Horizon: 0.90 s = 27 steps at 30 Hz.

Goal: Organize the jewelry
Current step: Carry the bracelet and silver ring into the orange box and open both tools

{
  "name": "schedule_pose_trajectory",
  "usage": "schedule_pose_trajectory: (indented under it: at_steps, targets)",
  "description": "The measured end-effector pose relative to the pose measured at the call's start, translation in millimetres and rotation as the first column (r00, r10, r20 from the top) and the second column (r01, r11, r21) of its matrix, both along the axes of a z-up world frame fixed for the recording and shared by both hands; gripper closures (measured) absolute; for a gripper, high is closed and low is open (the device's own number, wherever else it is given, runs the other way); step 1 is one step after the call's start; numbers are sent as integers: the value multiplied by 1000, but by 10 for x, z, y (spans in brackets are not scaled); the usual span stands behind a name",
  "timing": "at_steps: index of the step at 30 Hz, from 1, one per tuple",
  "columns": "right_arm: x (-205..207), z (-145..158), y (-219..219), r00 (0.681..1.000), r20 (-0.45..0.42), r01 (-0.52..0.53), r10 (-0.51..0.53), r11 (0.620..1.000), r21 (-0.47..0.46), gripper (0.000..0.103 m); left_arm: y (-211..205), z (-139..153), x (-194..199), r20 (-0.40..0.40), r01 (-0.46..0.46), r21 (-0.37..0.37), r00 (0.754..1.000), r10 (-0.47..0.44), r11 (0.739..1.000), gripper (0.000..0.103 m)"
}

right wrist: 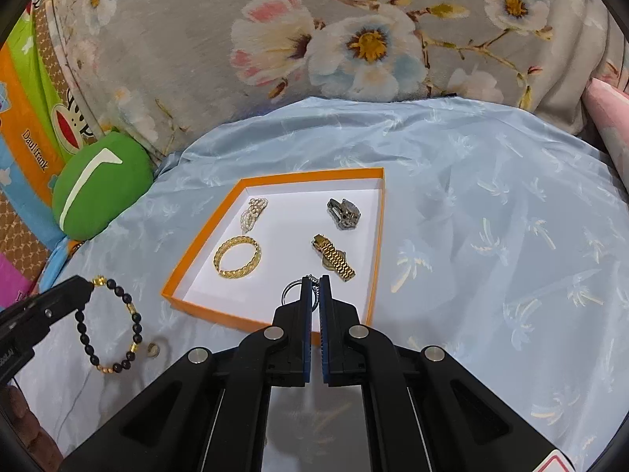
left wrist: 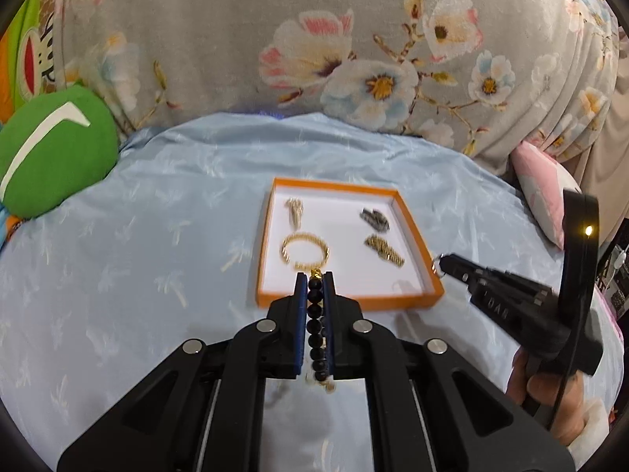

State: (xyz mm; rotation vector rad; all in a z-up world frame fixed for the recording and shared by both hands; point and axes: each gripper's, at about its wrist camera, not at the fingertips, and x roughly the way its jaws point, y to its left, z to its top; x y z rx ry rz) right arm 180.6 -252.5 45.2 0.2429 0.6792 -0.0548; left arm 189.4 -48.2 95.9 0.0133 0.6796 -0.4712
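An orange tray [left wrist: 412,232] with a white floor lies on the pale blue cloth. In it are a pearl piece [right wrist: 253,212], a gold bangle [right wrist: 238,257], a silver watch [right wrist: 344,212] and a gold watch [right wrist: 334,257]. My left gripper [left wrist: 314,275] is shut on a black bead bracelet [left wrist: 315,314], which hangs from its tip [right wrist: 88,285] as a loop [right wrist: 114,326] left of the tray. My right gripper [right wrist: 313,278] is shut on a silver key ring [right wrist: 290,291] over the tray's near edge. From the left wrist view it [left wrist: 440,263] is at the tray's right corner.
A small ring [right wrist: 154,350] lies on the cloth below the hanging bracelet. A green cushion [left wrist: 55,149] sits at the far left, a pink pillow [left wrist: 542,192] at the right. A grey floral blanket [left wrist: 314,39] rises behind the cloth.
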Motion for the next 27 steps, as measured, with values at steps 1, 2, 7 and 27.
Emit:
schedule_pose_trajectory:
  at_steps: [1, 2, 7, 27]
  targets:
    - [37, -5, -6, 1000, -2, 0, 0, 1000, -1, 100, -34, 21, 72, 3, -3, -3, 1000, 3, 1000, 96]
    - [82, -13, -12, 1000, -4, -3, 3, 1000, 2, 100, -62, 31, 135, 4, 0, -6, 1000, 0, 1000, 96]
    - [271, -101, -46, 1000, -23, -9, 10, 1000, 27, 100, -172, -11, 513, -23, -4, -48, 1000, 2, 999, 96]
    - [541, -401, -26, 997, -78, -27, 27, 1000, -2, 100, -396, -535, 931, -113, -37, -33, 993, 33, 999, 96]
